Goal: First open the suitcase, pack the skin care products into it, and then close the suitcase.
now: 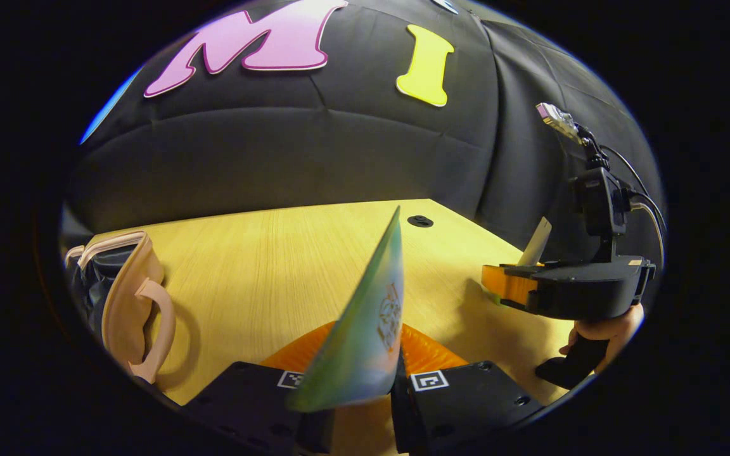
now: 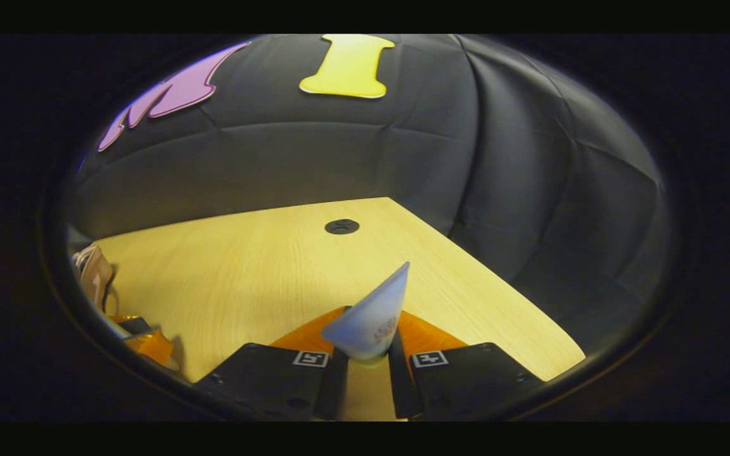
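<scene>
Left gripper view: the left gripper [image 1: 365, 380] clamps a green tube [image 1: 365, 329], right of the suitcase [image 1: 127, 297]. Right gripper [image 2: 365, 367] pinches a pale tube [image 2: 374, 316], also right of the suitcase.

The desk [image 1: 263, 266] is pale wood with a fine straight grain and a smooth, faintly shiny finish; a small round black plastic cap [image 1: 420, 221] sits flush in it. The suitcase [image 1: 125, 297] at the desk's edge has a pinkish shell and handle of smooth matt plastic, with dark cloth lining inside. The sachet [image 1: 365, 316] looks like glossy printed film, green and blue. The second sachet [image 2: 374, 313] seems a paler, semi-matt film, though blur makes this uncertain. The fingers [image 1: 428, 354] are ribbed orange plastic on matt black plastic blocks.
</scene>
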The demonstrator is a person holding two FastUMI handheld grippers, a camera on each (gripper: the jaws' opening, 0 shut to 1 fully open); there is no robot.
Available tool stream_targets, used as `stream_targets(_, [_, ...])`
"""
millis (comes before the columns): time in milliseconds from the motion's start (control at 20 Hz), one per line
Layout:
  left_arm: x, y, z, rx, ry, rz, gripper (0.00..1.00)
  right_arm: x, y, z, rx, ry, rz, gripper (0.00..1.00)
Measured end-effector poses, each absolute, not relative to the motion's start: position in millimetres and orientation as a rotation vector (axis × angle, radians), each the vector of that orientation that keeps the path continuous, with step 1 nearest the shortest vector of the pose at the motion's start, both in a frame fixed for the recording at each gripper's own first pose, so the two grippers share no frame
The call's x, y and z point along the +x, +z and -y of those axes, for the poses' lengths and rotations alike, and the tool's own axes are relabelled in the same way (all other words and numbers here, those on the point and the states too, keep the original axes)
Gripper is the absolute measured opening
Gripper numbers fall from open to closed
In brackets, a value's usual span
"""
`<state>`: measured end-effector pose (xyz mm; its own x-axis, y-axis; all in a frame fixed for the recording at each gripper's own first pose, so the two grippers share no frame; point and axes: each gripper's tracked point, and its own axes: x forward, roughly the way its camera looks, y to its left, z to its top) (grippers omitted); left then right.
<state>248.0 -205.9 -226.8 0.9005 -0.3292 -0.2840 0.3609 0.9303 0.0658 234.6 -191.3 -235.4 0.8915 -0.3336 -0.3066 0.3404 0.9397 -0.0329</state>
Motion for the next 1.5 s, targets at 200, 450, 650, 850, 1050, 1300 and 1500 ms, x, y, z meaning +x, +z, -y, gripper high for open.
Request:
stream_targets(200, [238,-215,178,0.07,-0.312,-0.259,0.37,219,-198,161,-0.029,-0.27,-0.235,0.28])
stream_targets(450, [205,-123,98,-0.021,-0.234,-0.139,0.37,185,-154,97,-0.023,-0.159,-0.181,0.27])
stream_targets(650, [199,-74,-36,-0.019,-0.08,-0.115,0.37,154,-134,46,-0.039,-0.067,-0.184,0.27])
stream_targets(850, [220,-130,-149,0.055,-0.031,-0.364,0.36,135,-105,1,-0.032,-0.01,-0.167,0.27])
stream_targets(1050, [235,-200,-162,0.011,-0.093,-0.689,0.38,124,-94,-51,0.001,0.074,-0.158,0.27])
stream_targets(1300, [229,-225,-158,0.091,-0.091,-0.908,0.38,114,-100,-116,0.012,0.219,-0.194,0.25])
stream_targets(1500, [241,-211,-171,0.146,-0.001,-0.857,0.52,117,-106,-142,0.03,0.265,-0.22,0.27])
